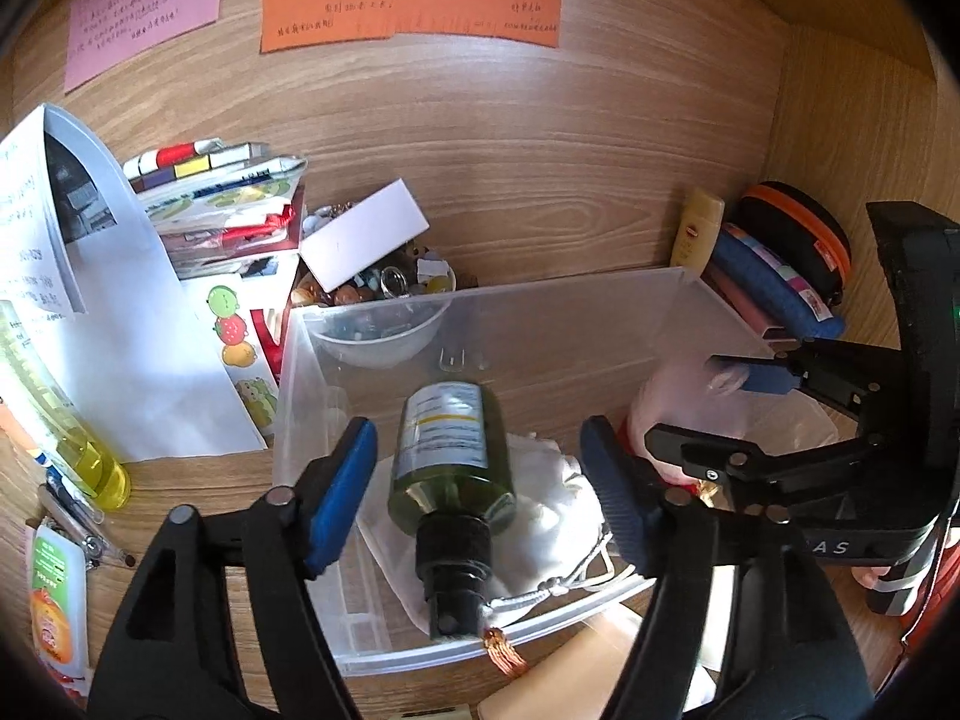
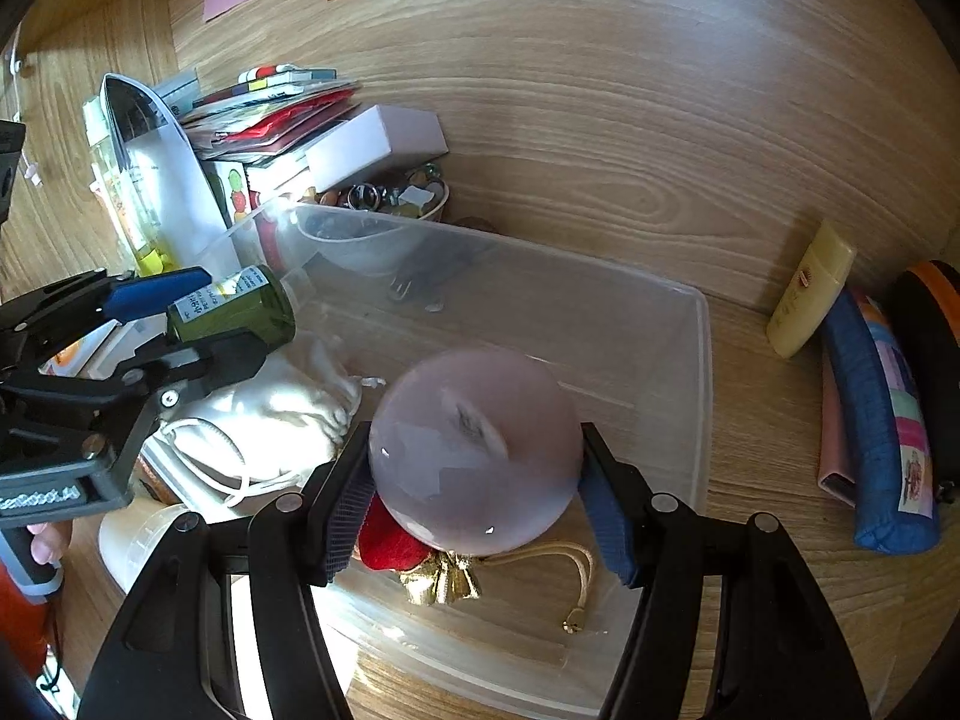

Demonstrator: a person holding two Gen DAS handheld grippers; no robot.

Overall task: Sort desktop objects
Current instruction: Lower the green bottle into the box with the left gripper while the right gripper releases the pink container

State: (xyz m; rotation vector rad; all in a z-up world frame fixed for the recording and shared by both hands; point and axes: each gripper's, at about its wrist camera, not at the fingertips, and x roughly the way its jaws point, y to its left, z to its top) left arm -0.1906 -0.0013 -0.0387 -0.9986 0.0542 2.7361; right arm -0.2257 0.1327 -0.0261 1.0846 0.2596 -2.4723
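Note:
A dark green bottle (image 1: 450,450) with a black pump top lies tilted in the clear plastic bin (image 1: 600,300), resting on a white drawstring bag (image 1: 552,510). My left gripper (image 1: 474,429) is open, its blue pads standing on either side of the bottle with a gap on each side. In the right wrist view, my right gripper (image 2: 474,432) is shut on a frosted pink ball-shaped container (image 2: 474,450), held over the bin (image 2: 702,360). Below it lie a red item (image 2: 390,540) and a gold pouch (image 2: 444,582). The bottle (image 2: 240,306) and left gripper (image 2: 231,312) show at left.
Behind the bin stand a bowl of trinkets (image 1: 384,312), a white box (image 1: 366,234) and stacked booklets (image 1: 222,204). A yellow bottle (image 1: 90,456) and pens lie left. Right of the bin are a yellow tube (image 2: 810,294), a blue pouch (image 2: 870,420) and a black-orange case (image 1: 798,222).

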